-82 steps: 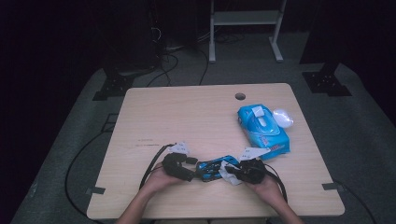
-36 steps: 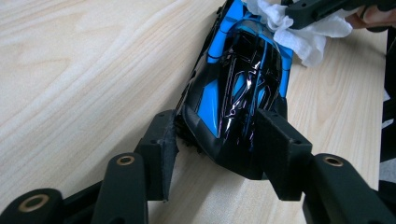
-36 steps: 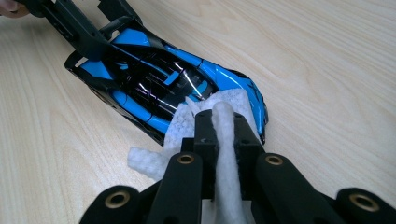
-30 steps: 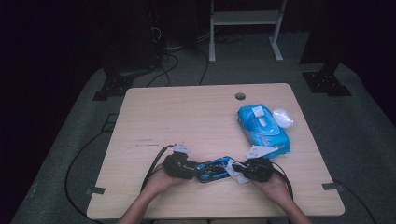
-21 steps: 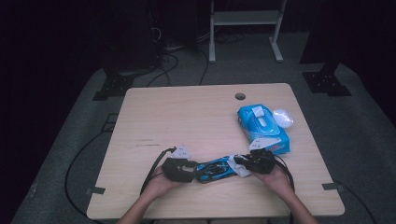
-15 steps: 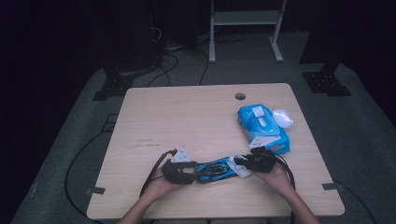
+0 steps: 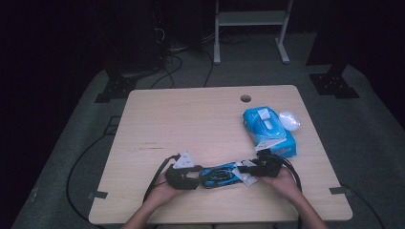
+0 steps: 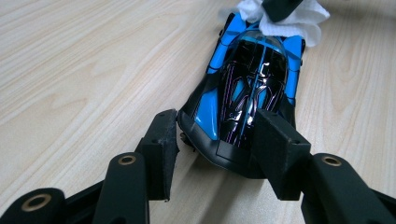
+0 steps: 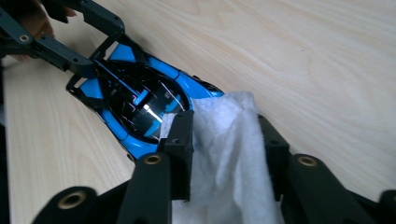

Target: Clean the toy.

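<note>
A: While the left gripper (image 8: pixel 212 140) pinches one end of the toy car (image 7: pixel 218 174) between its pads, where does the car sit on the table (image 7: pixel 191 124)?

B: At about six o'clock, near the front edge, lying flat between the two hands. The right gripper (image 9: pixel 224 140) comes in from three o'clock with a white wipe (image 9: pixel 224 163) bunched between its jaws; those jaws have just been opening, and they now stand apart around the cloth, whether the pads press it I cannot tell.

A: How will the car handle?

B: Light, hard and glossy, I judge, so it may slide on the wood or skid under the wipe. The narrow end where the left pads sit looks like the best hold; the dark canopy and thin side fins seem more fragile.

A: And the wipe?

B: Soft and limp, easily dropped once the jaws part.

A: Anything in the way?

B: The blue wipe pack (image 7: pixel 268 131) lies at two o'clock, just beyond the right hand (image 7: pixel 282 179), with a white object (image 7: pixel 289 120) beside it. The trailing cables stay near the hands.
</note>
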